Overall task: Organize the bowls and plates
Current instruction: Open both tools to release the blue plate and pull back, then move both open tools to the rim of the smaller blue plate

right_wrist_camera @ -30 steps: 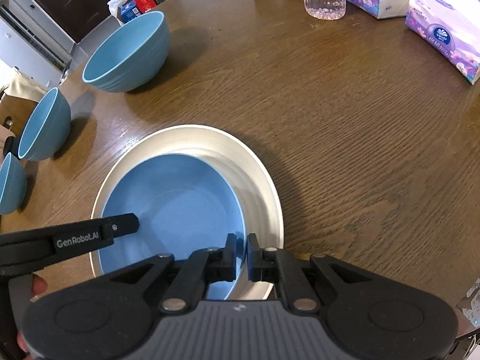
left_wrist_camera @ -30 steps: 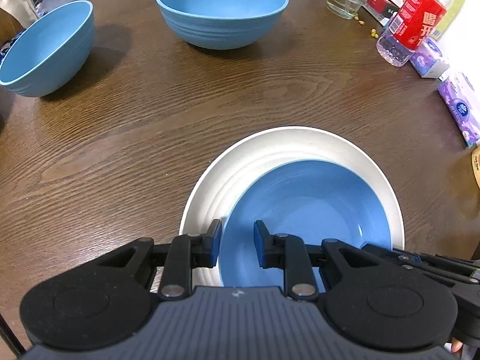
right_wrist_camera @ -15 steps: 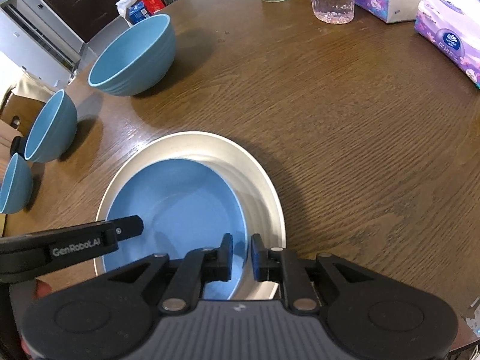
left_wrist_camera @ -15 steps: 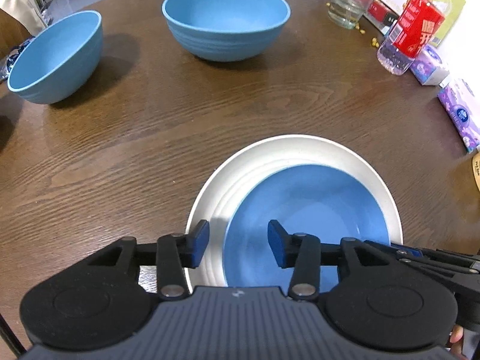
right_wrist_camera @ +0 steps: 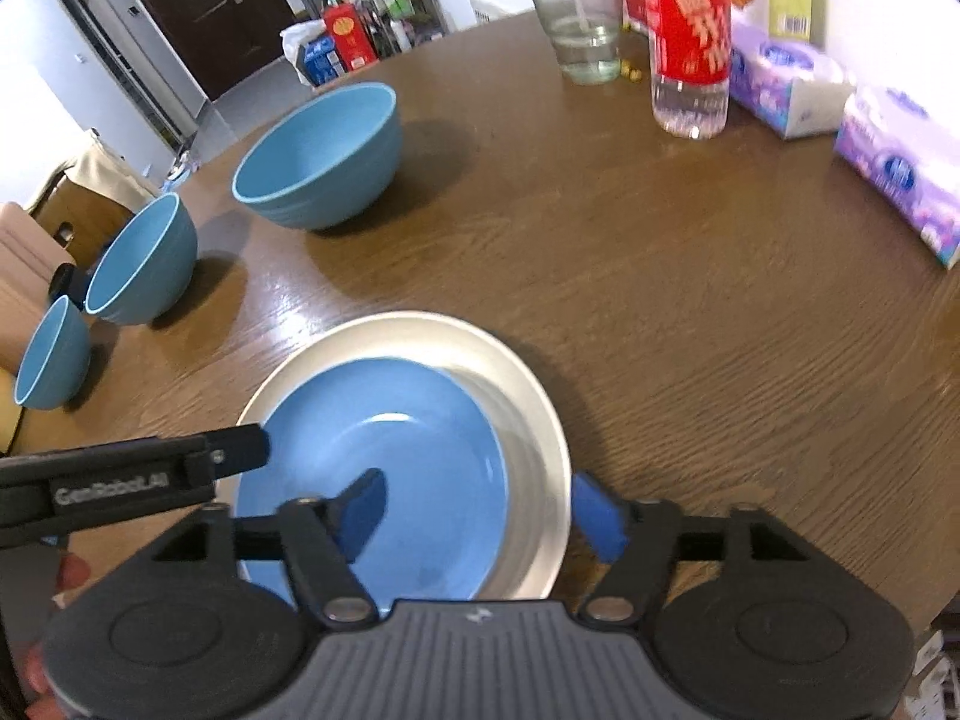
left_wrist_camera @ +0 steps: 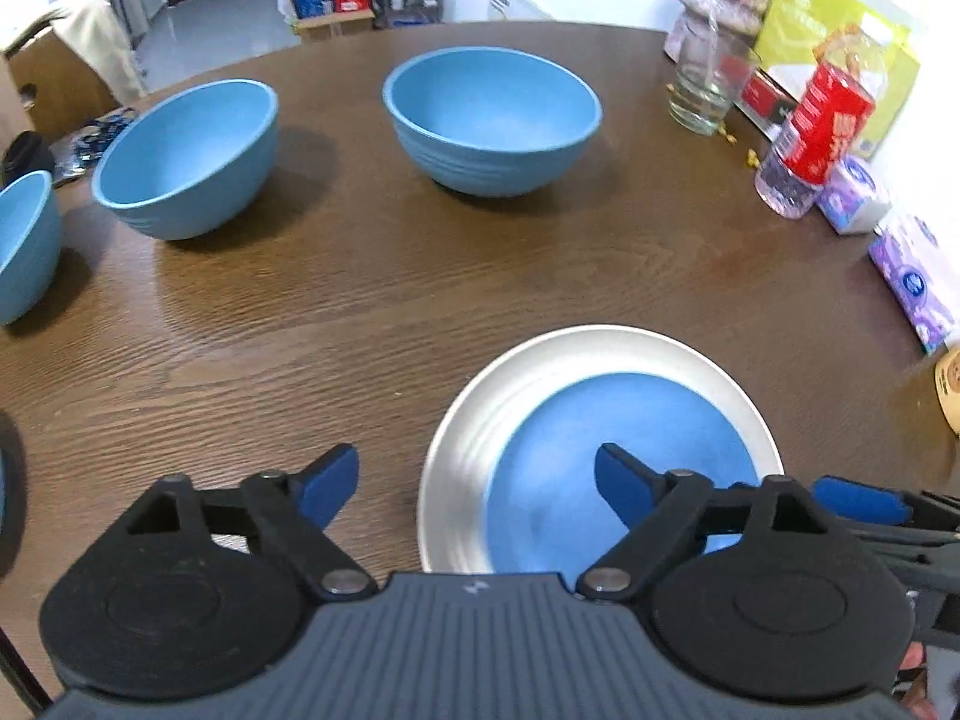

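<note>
Left wrist view: matte blue plate (left_wrist_camera: 624, 450) nested in round white plate (left_wrist_camera: 474, 450), near worktop (left_wrist_camera: 420, 276) edge. Left tool (left_wrist_camera: 477, 480) and right tool (right_wrist_camera: 474, 510) just opened, empty. Plates' near rims hidden.

Bright, even indoor light. Bowls (left_wrist_camera: 492, 120) cast soft shadows on the table (left_wrist_camera: 360, 300). Sheen on wood grain. Strong fisheye curvature; slight motion blur at the edges.

3 bowls (right_wrist_camera: 318, 159), 2 plates (right_wrist_camera: 384, 480), 1 glass (right_wrist_camera: 582, 30).
</note>
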### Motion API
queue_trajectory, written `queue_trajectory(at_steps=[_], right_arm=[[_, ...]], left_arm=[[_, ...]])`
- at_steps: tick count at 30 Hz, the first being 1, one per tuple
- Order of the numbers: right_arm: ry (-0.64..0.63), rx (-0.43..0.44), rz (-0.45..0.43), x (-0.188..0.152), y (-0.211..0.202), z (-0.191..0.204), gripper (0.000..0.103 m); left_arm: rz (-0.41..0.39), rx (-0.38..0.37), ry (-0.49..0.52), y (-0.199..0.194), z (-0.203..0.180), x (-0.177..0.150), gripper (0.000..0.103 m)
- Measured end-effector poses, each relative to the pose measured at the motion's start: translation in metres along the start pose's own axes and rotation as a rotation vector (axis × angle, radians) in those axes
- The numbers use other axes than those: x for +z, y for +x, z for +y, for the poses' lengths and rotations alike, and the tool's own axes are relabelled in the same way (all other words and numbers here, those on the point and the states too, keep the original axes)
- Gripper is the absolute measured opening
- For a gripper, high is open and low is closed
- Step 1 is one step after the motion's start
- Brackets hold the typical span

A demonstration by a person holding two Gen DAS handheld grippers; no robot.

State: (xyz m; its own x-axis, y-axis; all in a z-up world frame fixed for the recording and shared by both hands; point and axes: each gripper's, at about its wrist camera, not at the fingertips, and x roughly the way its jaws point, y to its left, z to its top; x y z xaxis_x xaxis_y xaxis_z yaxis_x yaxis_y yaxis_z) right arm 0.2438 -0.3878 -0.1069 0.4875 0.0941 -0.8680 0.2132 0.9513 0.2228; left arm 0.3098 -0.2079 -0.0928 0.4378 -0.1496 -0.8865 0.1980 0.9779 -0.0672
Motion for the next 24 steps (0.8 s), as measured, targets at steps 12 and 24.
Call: queue_trajectory(at_steps=[12,24], right_arm=[[-0.043,-0.003,-0.012,-0.006,-0.010,0.004,0.103],[-0.073,0.056,-0.015,-0.016,-0.022,0.016,0.103]], left_arm=[[-0.024,0.076,-0.135,-0.024,0.034,-0.020,0.103],[-0.034,0.124,-0.187,-0.048,0.049,-0.042,0.103]])
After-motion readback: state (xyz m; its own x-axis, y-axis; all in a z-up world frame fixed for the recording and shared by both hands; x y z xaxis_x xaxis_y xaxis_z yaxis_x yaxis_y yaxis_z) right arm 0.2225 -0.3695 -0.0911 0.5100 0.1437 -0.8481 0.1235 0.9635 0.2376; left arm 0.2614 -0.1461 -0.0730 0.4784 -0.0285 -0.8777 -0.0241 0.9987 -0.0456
